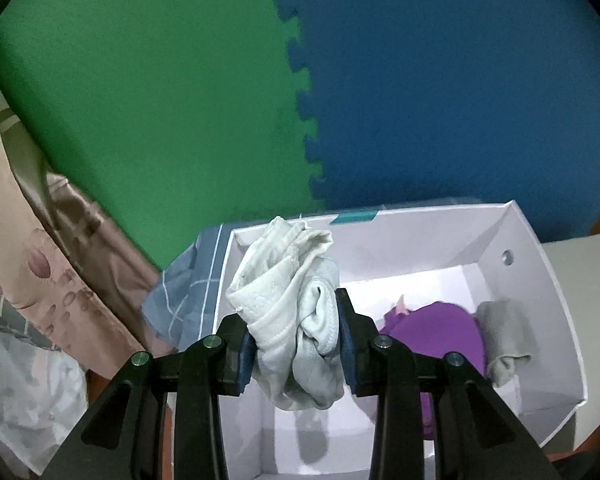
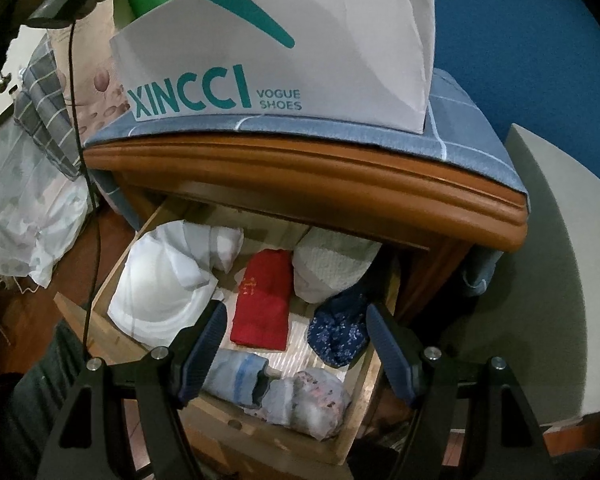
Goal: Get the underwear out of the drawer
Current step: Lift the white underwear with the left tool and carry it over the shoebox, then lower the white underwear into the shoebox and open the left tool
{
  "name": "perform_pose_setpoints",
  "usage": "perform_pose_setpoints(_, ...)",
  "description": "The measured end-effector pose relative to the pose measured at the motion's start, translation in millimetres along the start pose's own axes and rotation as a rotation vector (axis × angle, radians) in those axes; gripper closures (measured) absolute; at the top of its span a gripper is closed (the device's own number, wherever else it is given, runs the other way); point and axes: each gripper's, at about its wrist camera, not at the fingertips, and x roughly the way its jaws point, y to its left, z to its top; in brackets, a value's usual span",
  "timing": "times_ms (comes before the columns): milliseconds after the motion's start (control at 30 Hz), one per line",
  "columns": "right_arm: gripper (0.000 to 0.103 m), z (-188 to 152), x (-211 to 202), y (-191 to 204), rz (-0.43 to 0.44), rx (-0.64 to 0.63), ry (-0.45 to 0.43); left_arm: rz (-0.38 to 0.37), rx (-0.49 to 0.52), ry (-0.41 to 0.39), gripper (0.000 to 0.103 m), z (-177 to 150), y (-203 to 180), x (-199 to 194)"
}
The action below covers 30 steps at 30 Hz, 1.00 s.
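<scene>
The left tongs (image 1: 298, 344) are clamped on a bunched pale grey-white piece of underwear (image 1: 296, 320), which fills the lower centre of the left wrist view and hangs over the open white shoebox (image 1: 540, 280). Inside that box, at the right of the frame, lie a purple garment (image 1: 440, 340) and a small grey folded cloth (image 1: 504, 340). Green and blue foam mats (image 1: 300, 80) fill the upper frame. In the right wrist view, the right tongs (image 2: 294, 344) stand wide apart with nothing between them, above the open wooden drawer (image 2: 112, 276). The drawer holds a white bra (image 2: 160, 292) at left, a red folded piece (image 2: 264, 300) in the centre, a dark blue floral piece (image 2: 340, 332) at right and a pale floral roll (image 2: 308, 404) near the bottom. The shoebox stands on the nightstand (image 2: 300, 176) above.
</scene>
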Motion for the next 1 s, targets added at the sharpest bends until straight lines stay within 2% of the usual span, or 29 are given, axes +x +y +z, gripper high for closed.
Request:
perform_pose_setpoints(233, 0.029, -0.8, 0.0, -0.7, 0.009, 0.002, 0.005, 0.041, 0.023, 0.094, 0.071, -6.9, -2.0, 35.7)
perform_pose_setpoints(533, 0.029, -2.0, 5.0, 2.1, 0.019, -0.004, 0.028, 0.079, -0.004, 0.202, 0.071, -13.7, 8.8, 71.7)
perform_pose_setpoints(700, 0.029, -1.5, 5.3, 0.5, -0.013, 0.01, 0.025, 0.125, 0.055, 0.239, 0.071, -13.8, -2.4, 81.9)
perform_pose_setpoints(933, 0.029, -2.1, 3.7, -11.3, -0.011, 0.069, 0.02, 0.142, 0.086, 0.263, 0.063, -14.7, -5.9, 88.2)
perform_pose_setpoints(967, 0.029, -2.3, 4.5, -11.1, -0.011, 0.068, 0.023, 0.135, 0.09, 0.265, 0.061, -15.0, -6.2, 88.0)
perform_pose_setpoints(1000, 0.029, -2.6, 5.6, -9.8, -0.011, 0.063, 0.029, 0.125, 0.095, 0.263, 0.055, -15.2, -6.8, 87.2)
